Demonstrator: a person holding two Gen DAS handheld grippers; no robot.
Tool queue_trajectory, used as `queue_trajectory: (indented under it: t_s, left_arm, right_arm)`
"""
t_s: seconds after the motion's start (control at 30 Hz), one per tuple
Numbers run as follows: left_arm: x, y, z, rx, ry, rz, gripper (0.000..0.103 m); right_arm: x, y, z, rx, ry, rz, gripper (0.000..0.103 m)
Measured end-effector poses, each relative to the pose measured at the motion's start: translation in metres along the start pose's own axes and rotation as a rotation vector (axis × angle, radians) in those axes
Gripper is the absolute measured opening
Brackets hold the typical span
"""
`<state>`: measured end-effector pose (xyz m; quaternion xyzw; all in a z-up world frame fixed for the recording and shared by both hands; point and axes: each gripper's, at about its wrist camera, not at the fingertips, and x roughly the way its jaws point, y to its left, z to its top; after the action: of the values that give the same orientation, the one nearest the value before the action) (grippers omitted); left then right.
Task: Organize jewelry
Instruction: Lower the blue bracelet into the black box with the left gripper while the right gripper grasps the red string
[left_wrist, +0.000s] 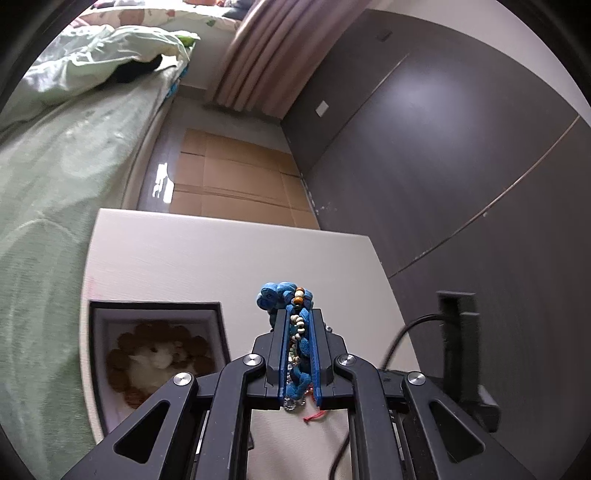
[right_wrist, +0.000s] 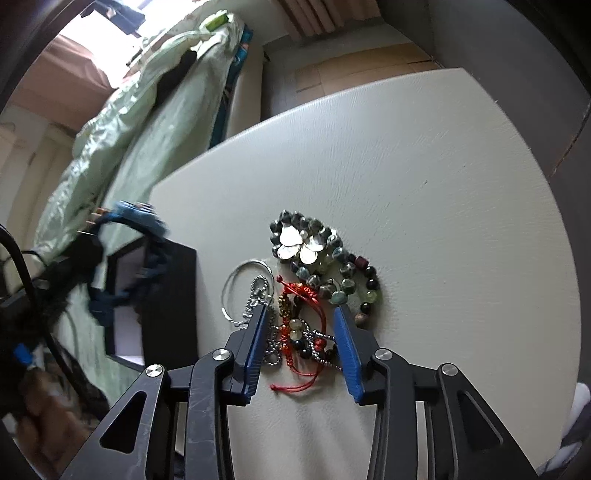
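Blue necklace in our left claw, on its way to the box

Our left gripper (left_wrist: 300, 354) is clamped on a blue knotted-fabric necklace with small wooden beads (left_wrist: 286, 295), held above the white tabletop (left_wrist: 221, 254); the open dark box with pale lining (left_wrist: 218, 325) sits at lower left of that view, already holding a brown and white flower piece (left_wrist: 159, 358). Our right gripper (right_wrist: 303, 347) stands spread over the tangled pile of jewelry (right_wrist: 314, 280) at the middle of its view, gripping nothing. We judge the risks so: the necklace's hanging loop may catch the box rim and spill outside, and closing the right fingers here could grab the red cord bracelet (right_wrist: 299, 295) and the metal chain (right_wrist: 258, 295) together.
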<state>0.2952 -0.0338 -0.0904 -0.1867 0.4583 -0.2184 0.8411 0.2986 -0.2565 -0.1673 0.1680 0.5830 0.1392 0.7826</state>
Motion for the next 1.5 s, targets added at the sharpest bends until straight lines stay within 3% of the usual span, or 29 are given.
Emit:
queue_trajectory:
  t_s: [0.1, 0.13, 0.5, 0.63, 0.7, 0.8, 0.97, 1.07, 1.1, 1.13, 1.17, 1.5]
  left_arm:
    - [-0.014, -0.001, -0.004, -0.009, -0.016, 0.003, 0.01]
    - [-0.017, 0.0, -0.005, -0.011, -0.021, 0.005, 0.01]
    - [-0.05, 0.002, -0.01, -0.016, -0.071, 0.031, 0.01]
    - [-0.054, 0.004, -0.013, -0.018, -0.069, 0.041, 0.01]
    - [-0.051, 0.005, -0.01, -0.018, -0.067, 0.045, 0.01]
    - [-0.051, 0.006, -0.008, -0.019, -0.066, 0.045, 0.01]
    - [-0.046, 0.01, -0.005, -0.023, -0.06, 0.049, 0.01]
    - [-0.044, 0.013, -0.003, -0.024, -0.056, 0.057, 0.01]
    - [-0.044, 0.014, -0.003, -0.027, -0.055, 0.061, 0.01]
    - [-0.044, 0.016, -0.002, -0.03, -0.053, 0.063, 0.01]
    - [-0.044, 0.017, -0.001, -0.033, -0.052, 0.064, 0.01]
    - [-0.054, 0.025, -0.003, -0.044, -0.047, 0.1, 0.01]
  right_arm:
    - [0.007, 0.002, -0.001, -0.008, 0.01, -0.015, 0.008]
    - [0.006, 0.003, -0.001, -0.01, 0.0, -0.02, 0.006]
    - [-0.037, 0.021, -0.003, -0.063, -0.142, 0.056, 0.002]
    - [-0.031, 0.02, -0.003, -0.068, -0.102, -0.004, 0.002]
    - [-0.016, 0.014, 0.0, -0.028, -0.046, -0.009, 0.007]
    - [-0.004, 0.01, 0.002, -0.014, -0.016, -0.035, 0.044]
    - [0.006, 0.007, 0.003, -0.014, -0.008, -0.024, 0.044]
    - [0.013, 0.007, 0.005, -0.017, -0.005, -0.037, 0.036]
    - [0.014, 0.009, 0.006, -0.031, -0.002, -0.066, 0.027]
    - [0.013, 0.008, 0.006, -0.033, -0.001, -0.069, 0.008]
    - [0.014, 0.006, 0.006, -0.029, 0.005, -0.051, 0.004]
    - [-0.029, 0.025, -0.001, -0.075, -0.123, 0.02, 0.004]
